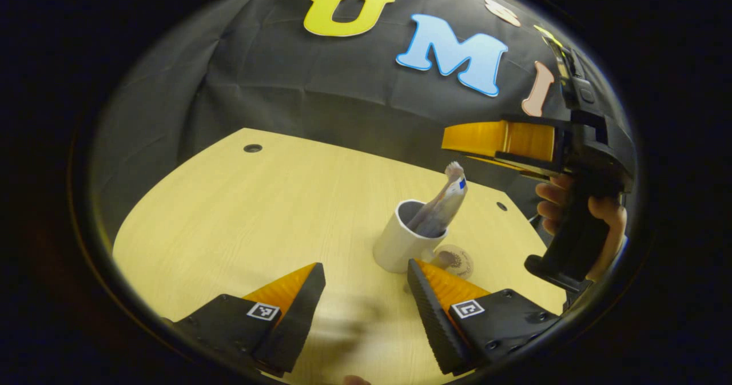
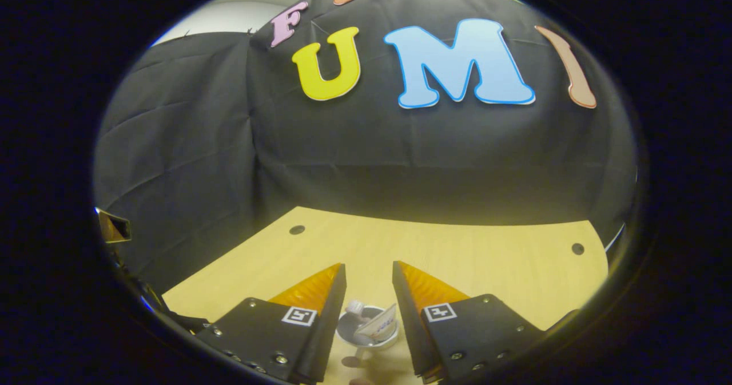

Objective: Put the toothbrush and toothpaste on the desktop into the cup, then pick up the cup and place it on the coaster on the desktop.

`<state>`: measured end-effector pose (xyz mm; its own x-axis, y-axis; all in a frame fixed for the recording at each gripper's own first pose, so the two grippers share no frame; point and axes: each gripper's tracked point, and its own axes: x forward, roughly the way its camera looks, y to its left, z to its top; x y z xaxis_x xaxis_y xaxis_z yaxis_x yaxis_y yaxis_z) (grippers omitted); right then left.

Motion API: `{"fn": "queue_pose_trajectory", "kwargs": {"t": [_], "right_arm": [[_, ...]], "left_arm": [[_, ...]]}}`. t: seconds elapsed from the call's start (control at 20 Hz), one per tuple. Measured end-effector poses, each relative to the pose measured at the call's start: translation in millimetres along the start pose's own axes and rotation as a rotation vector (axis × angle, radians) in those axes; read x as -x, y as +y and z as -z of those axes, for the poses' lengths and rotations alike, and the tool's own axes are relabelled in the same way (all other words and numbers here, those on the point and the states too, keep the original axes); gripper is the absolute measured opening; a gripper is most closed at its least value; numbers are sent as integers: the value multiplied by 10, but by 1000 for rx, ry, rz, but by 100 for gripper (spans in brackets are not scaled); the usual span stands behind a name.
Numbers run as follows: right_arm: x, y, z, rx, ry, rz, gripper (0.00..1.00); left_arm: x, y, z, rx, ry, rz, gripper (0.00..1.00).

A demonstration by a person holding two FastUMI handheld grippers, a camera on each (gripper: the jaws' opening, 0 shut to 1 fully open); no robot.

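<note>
A white cup [image 1: 394,247] stands on the wooden desktop [image 1: 240,213], and a toothpaste tube [image 1: 443,199] leans out of it, cap end up. A round brown coaster [image 1: 457,261] lies just right of the cup, touching or nearly touching its base. My left gripper [image 1: 365,266] is open low over the desk, its right fingertip close to the cup's front. My right gripper [image 2: 369,265] is open, hovering above the cup [image 2: 366,330]; the tube [image 2: 378,323] shows inside. From the left gripper view it hangs up and to the right of the cup [image 1: 497,139], held by a hand [image 1: 572,213].
The booth's black cloth wall stands behind the desk. The desktop has small round holes [image 1: 252,148] near its back edge. A wide bare stretch of wood lies left of the cup. The desk's curved edge [image 1: 131,225] runs along the left.
</note>
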<state>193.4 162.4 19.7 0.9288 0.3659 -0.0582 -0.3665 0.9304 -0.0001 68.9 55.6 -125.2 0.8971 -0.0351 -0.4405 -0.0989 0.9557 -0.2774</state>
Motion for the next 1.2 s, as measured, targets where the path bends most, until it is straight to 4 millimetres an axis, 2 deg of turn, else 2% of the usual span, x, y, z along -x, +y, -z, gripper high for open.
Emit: {"fn": "queue_pose_trajectory", "kwargs": {"t": [0.25,0.45,0.65,0.8,1.2], "right_arm": [[306,-145,-155,13,-48,61,53],[523,-308,-188,24,-73,114,53],[706,-462,-125,16,-68,151,53],[841,-589,-90,-4,-61,179,53],[1187,-917,106,-20,-20,257,53]], "left_arm": [[-31,-170,1,-17,14,33,94],[-24,-281,-43,-41,9,46,93],[-42,-398,-64,-53,7,63,94],[-66,-503,-5,-55,34,81,93],[-317,-717,104,-108,153,79,93]]}}
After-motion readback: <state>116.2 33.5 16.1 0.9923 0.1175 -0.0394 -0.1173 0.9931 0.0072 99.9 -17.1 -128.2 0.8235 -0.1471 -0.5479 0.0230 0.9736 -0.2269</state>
